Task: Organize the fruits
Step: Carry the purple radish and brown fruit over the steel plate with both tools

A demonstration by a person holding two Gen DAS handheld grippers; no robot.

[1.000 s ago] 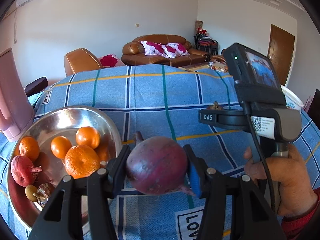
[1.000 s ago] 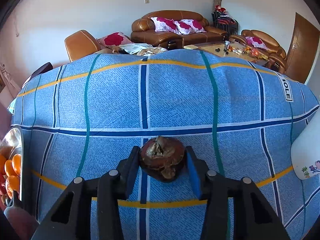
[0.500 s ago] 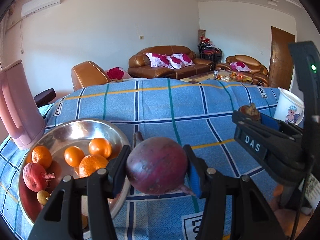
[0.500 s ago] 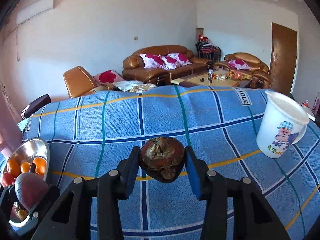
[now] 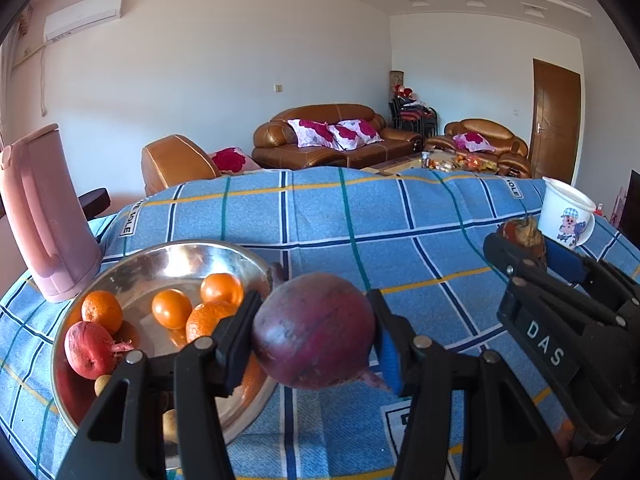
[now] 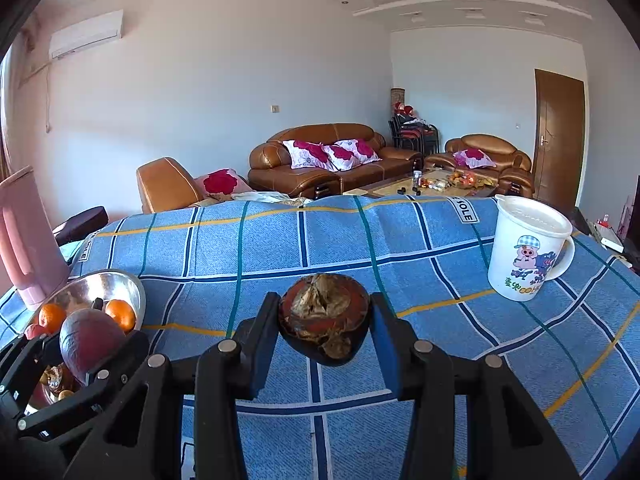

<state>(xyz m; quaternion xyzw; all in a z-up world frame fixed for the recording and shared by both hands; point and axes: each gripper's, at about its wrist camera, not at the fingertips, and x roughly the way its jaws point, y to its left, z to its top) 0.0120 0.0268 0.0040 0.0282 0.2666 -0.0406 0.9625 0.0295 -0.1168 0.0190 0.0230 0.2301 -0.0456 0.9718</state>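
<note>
My left gripper is shut on a round dark purple fruit and holds it above the cloth, beside the right rim of a steel bowl. The bowl holds several oranges, a red fruit and small brown pieces. My right gripper is shut on a dark brown fruit with a dried crown, held above the cloth. The right gripper also shows in the left wrist view, to the right. The left gripper shows in the right wrist view, over the bowl.
A blue checked cloth covers the table. A pink jug stands at the far left behind the bowl. A white cartoon mug stands at the right. Brown sofas and a door stand beyond the table.
Both grippers have risen and tilted up, each still holding its fruit. More of the room and the white mug show now. The right gripper sits lower right in the left view.
</note>
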